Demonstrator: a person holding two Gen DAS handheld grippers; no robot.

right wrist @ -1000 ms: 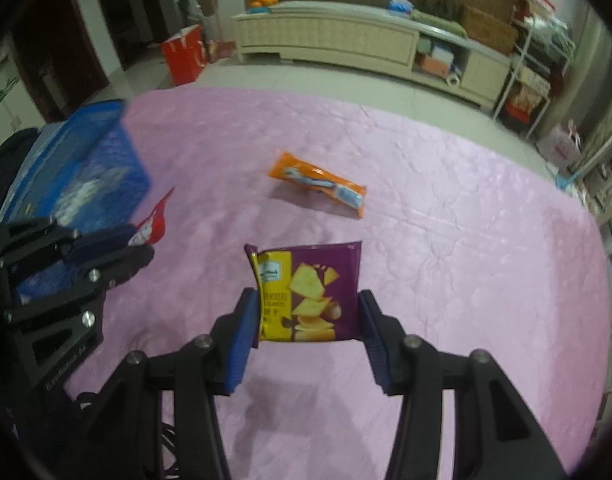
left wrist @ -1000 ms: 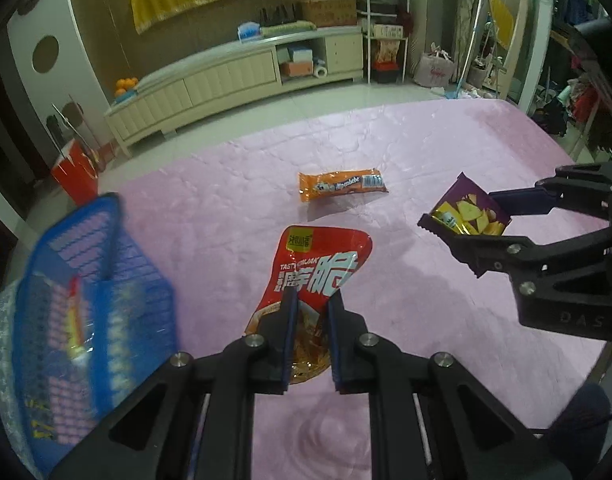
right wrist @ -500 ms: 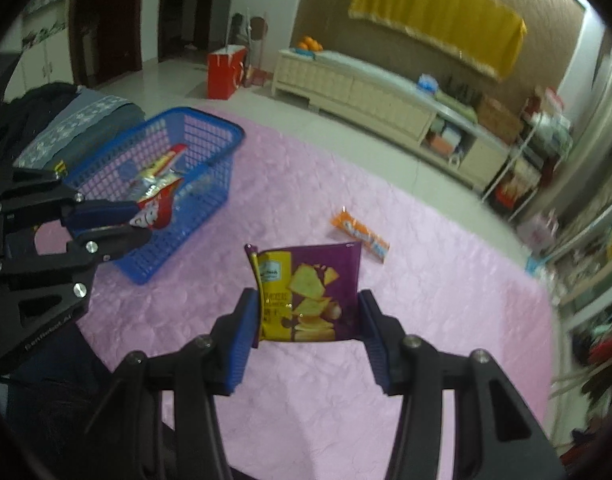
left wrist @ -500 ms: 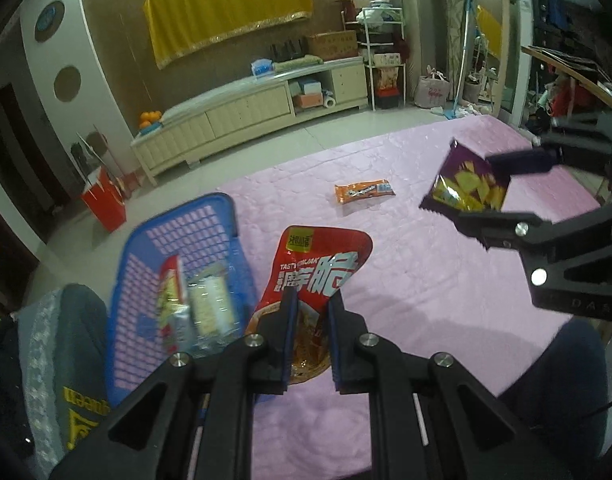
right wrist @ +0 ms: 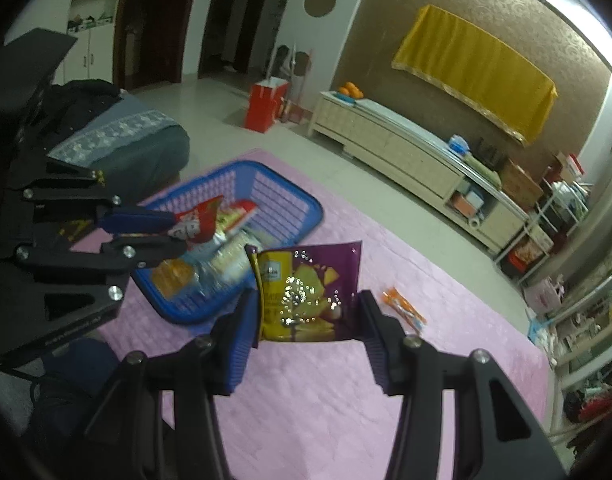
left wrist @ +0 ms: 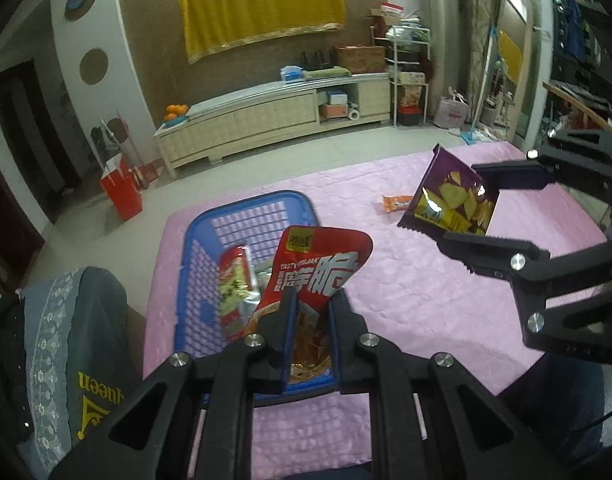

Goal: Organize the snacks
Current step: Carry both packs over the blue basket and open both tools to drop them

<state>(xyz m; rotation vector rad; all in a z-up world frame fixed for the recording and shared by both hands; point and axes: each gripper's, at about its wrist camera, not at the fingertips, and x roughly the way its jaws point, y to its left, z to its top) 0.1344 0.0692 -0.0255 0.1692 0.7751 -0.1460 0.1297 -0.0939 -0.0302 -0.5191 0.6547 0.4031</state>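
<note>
Above the blue basket (left wrist: 194,264) at the table's left edge, the left gripper (left wrist: 309,316) clenches a red pouch (left wrist: 318,268) reading "TASTY". Only the right view shows the basket's orange packet (right wrist: 174,276). The right gripper (right wrist: 306,320) grasps a purple chip bag (right wrist: 310,288) over open pink table (left wrist: 406,300); an orange bar (right wrist: 404,306) lies beyond.
</note>
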